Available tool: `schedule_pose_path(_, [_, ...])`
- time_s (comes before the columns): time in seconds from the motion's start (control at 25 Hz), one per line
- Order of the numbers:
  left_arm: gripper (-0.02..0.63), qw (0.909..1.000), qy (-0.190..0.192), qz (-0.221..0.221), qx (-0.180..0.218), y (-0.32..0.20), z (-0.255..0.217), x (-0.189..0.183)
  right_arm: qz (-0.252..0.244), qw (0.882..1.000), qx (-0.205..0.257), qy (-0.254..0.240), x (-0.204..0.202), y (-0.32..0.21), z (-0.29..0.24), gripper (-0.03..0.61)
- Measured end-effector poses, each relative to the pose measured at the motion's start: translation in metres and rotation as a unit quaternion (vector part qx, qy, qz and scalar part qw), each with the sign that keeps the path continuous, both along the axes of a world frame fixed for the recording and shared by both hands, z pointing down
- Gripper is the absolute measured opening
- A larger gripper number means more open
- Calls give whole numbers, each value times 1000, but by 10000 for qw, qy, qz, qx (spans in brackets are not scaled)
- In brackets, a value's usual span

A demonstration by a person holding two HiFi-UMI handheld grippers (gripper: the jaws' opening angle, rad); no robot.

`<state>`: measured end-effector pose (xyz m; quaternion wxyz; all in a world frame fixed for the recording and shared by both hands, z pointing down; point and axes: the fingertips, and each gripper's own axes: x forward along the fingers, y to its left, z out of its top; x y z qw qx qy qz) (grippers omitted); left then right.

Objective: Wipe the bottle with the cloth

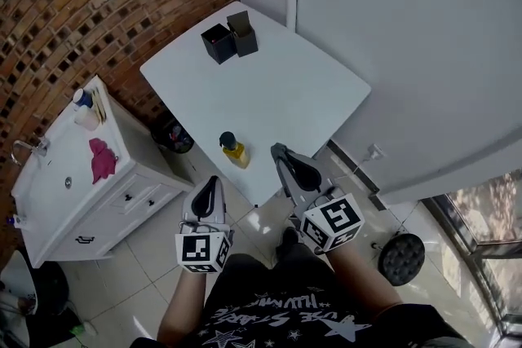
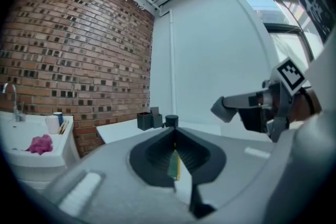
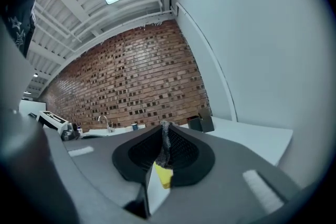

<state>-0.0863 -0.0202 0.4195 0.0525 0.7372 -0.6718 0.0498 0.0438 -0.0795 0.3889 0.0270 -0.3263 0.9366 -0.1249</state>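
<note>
Yellow bottle [image 1: 235, 151] on white table [image 1: 310, 85], pink cloth [image 1: 102, 160] beside sink [image 1: 50, 177], left gripper [image 1: 210, 184] closed on nothing, right gripper [image 1: 280, 152] closed, maybe on grey fuzz [image 3: 165, 139]

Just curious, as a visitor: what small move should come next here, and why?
Probably swing the left gripper left toward the pink cloth on the sink counter, opening its jaws on the way. It and the right gripper are both shut and empty, the bottle stands untouched on the table, and the cloth lies on the left gripper's side.
</note>
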Motion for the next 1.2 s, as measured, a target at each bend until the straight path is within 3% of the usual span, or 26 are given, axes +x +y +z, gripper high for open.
schedule_pose_path(0.32, [3,9999,52,102,-109,-18,5,-17,-295,9994,99,169,-37,-17,-6,37])
schedule_pose_path(0.52, [3,9983,290,468,-210,-30,10,-22,-411,9984,167,351,-62,-23,-16,37])
schedule_pose_path(0.88, [3,9950,298,843,-437,-41,20,-32,-780,9925,63,935,-110,-31,-7,37])
schedule_pose_path(1.08, [3,9943,440,847,-477,-44,24,-40,-962,9849,434,1376,-119,-15,-7,37])
schedule_pose_path(1.2, [3,9942,438,846,-489,-45,26,-43,-1095,9831,501,1378,-125,-5,-11,37])
